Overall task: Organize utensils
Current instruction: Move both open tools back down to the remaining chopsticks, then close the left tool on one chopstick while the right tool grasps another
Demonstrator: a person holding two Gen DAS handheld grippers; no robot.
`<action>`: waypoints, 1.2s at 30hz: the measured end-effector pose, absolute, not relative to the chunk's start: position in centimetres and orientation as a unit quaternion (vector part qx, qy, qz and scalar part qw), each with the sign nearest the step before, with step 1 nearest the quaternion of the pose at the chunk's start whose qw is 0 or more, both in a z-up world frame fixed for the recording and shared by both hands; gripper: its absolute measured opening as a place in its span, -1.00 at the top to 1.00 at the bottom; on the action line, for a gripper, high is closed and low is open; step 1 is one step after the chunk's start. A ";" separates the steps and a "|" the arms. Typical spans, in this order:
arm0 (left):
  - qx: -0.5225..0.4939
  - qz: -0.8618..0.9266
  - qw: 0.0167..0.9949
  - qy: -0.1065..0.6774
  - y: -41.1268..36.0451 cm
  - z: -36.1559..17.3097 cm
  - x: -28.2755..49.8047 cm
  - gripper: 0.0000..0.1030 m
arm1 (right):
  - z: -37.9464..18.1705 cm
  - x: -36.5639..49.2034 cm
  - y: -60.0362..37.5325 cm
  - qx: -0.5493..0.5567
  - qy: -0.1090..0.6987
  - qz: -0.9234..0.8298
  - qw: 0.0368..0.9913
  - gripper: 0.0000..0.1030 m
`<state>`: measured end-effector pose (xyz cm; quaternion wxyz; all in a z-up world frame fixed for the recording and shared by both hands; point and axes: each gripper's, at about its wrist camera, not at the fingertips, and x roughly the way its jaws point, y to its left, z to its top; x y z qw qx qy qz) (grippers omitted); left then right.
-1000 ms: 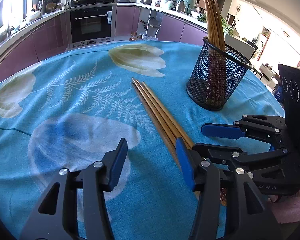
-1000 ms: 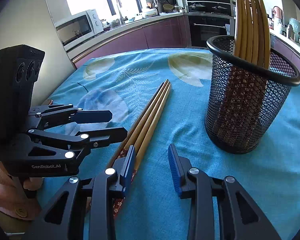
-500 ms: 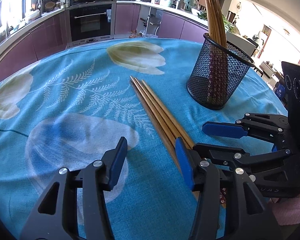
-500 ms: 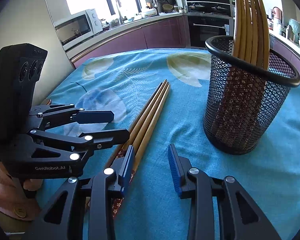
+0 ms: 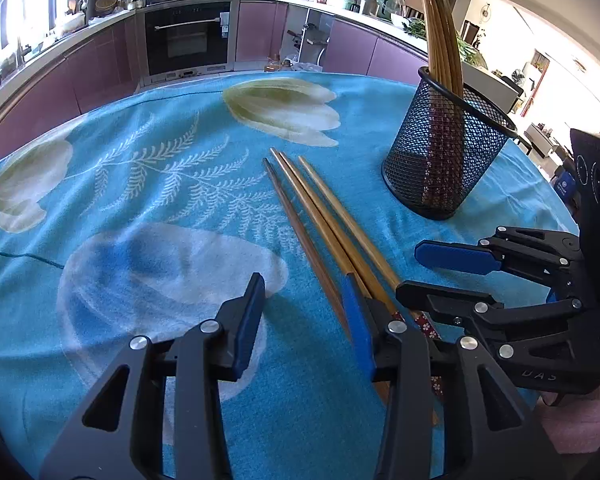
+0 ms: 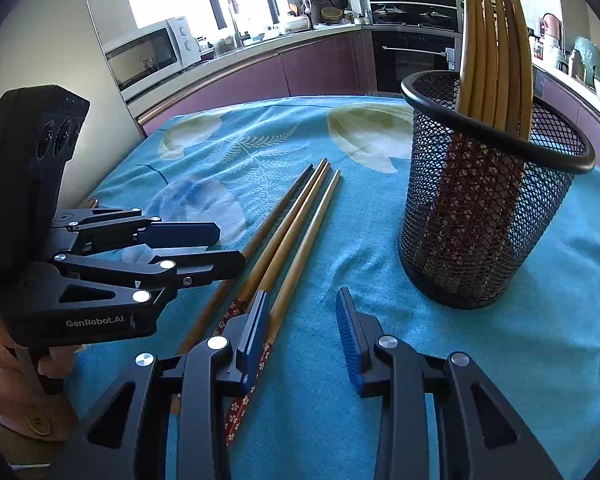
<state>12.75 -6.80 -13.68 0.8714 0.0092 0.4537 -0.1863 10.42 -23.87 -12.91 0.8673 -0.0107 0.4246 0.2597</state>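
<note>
Three wooden chopsticks (image 5: 320,216) lie side by side on the blue floral cloth (image 5: 140,208); they also show in the right wrist view (image 6: 292,232). A black mesh holder (image 5: 444,164) stands upright to their right with several chopsticks in it; it also shows in the right wrist view (image 6: 484,208). My left gripper (image 5: 304,320) is open and empty, low over the cloth just left of the chopsticks' near ends. My right gripper (image 6: 304,332) is open and empty, just right of the same ends, and shows in the left wrist view (image 5: 440,272).
The table's far edge (image 5: 260,76) borders kitchen cabinets with an oven (image 5: 190,36). A microwave (image 6: 148,56) sits on the counter at the left. The left gripper's body (image 6: 100,280) is close beside the chopsticks.
The left wrist view has drawn back a little, so the holder and chopsticks sit slightly farther off. The right wrist view is almost unchanged. Both grippers stay open.
</note>
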 end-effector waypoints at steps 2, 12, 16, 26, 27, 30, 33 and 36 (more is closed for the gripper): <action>0.009 -0.188 0.871 0.454 -6.7 -13.7 12.8 0.22 | -12.9 10.5 -23.6 -0.012 0.425 0.258 0.868 0.38; 0.016 -0.192 0.868 0.457 -7.0 -13.8 14.1 0.34 | -12.9 11.6 -22.7 -0.024 0.431 0.252 0.866 0.43; 0.015 -0.192 0.868 0.458 -7.1 -13.8 14.5 0.42 | -12.9 12.1 -22.5 -0.023 0.432 0.249 0.867 0.54; -0.006 -0.198 0.866 0.460 -7.1 -13.9 14.5 0.77 | -13.1 12.7 -23.5 0.008 0.437 0.245 0.865 0.82; -0.009 -0.197 0.866 0.460 -7.0 -13.9 14.4 0.77 | -13.1 12.7 -23.7 0.012 0.437 0.245 0.865 0.84; -0.020 -0.194 0.866 0.460 -6.8 -14.0 14.4 0.79 | -13.0 12.7 -24.2 0.024 0.438 0.244 0.865 0.89; -0.029 -0.191 0.867 0.460 -6.4 -14.0 14.3 0.82 | -13.1 12.7 -24.6 0.033 0.440 0.245 0.864 0.89; -0.034 -0.187 0.868 0.460 -6.2 -13.9 14.1 0.83 | -12.8 12.6 -25.1 0.041 0.435 0.244 0.866 0.89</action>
